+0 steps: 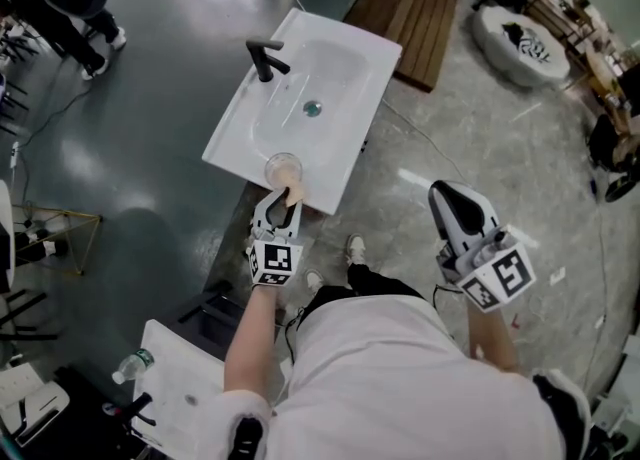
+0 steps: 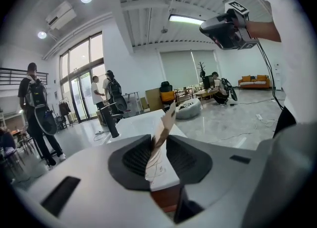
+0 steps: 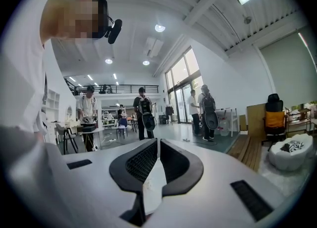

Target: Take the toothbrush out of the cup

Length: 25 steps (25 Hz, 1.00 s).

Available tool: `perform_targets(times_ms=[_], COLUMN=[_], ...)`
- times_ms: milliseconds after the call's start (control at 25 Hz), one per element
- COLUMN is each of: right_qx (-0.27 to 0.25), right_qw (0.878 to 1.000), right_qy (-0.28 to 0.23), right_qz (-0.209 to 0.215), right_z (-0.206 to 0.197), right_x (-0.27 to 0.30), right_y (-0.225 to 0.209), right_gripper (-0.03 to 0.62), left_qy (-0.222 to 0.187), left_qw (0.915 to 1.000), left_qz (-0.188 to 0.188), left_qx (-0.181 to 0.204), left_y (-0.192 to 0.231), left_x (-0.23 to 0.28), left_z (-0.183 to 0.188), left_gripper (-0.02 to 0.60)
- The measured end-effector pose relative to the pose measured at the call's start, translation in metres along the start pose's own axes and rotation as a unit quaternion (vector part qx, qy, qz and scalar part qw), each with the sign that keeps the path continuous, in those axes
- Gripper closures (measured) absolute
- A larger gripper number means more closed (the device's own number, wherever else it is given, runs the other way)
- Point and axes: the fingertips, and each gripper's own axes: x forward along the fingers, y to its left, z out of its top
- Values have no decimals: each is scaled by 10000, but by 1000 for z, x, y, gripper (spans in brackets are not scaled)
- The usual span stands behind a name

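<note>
White sink [image 1: 345, 68], head view: a clear cup [image 1: 283, 165] stands at its near edge, the left gripper [image 1: 285, 198] against it. Left gripper view: the jaws clamp the tan toothbrush [image 2: 161, 140], which is tilted. Right gripper view: the right gripper [image 3: 157, 147] has its jaws pressed together, empty.

white tee [image 1: 400, 368]; left gripper [image 1: 284, 198], right gripper [image 1: 447, 196] white w/ b/w marker cubes [image 1: 275, 261].

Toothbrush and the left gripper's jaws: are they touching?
Touching. The left gripper view shows the toothbrush pinched between the jaws of the left gripper, no gap.
</note>
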Motion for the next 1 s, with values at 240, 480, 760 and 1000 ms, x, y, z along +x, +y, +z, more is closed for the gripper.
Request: perform_targets(times_ms=[240,480,760,1000], right_qx=[12,7,-7,-52], right_qw=[10000,9998,9989,9973], right_qy=[-27,-113,-242,-343], right_qz=[-7,160,403,648], right_z=[2,7,14,21], right_x=[0,9,21,31], right_y=[-3,0,6,13], right_gripper=[551,551,551,551], left_qy=[-67,-230,-462,-983], left_qw=[9998,9991,9973,9920], left_qz=[122,267,503,723], left_qx=[-118,-230,-267,-337], left_y=[11,21,36,48], left_x=[-6,-13,-30,-56], left_z=[14,28,51,94], left_gripper=[515,526,529,531])
